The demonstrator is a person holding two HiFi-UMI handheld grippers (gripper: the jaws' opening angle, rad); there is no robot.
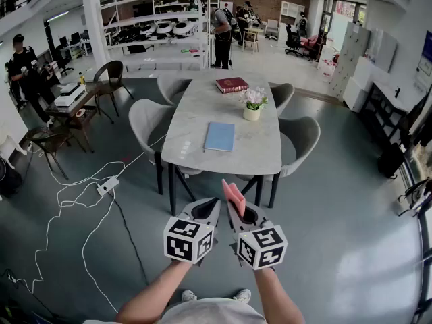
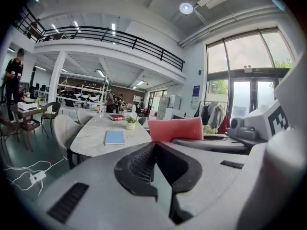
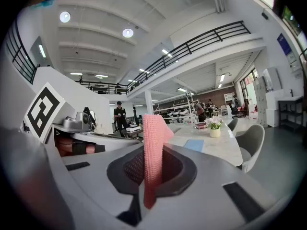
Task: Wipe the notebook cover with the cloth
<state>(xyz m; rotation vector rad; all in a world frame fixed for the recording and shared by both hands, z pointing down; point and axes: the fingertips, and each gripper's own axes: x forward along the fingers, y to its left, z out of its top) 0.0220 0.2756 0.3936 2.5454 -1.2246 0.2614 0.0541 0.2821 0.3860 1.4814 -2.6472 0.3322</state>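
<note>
Low in the frame and left of centre, the left gripper [image 1: 205, 211] has its jaws pressed together with nothing between them. Above it, in the middle of the frame, the blue notebook [image 1: 220, 136] lies flat on the grey table [image 1: 199, 106], well apart from both grippers. Just right of the left one, the right gripper [image 1: 237, 212] is clamped on the pink cloth [image 1: 233, 194], which stands up from its jaws.

Pretty sure it's a big open-plan office/lab loft: black-railed mezzanine balcony [image 2: 120, 35], white metal shelving racks [image 1: 158, 19], long pale marble tabletop [image 1: 196, 123] with grey shell chairs [image 1: 145, 123].
</note>
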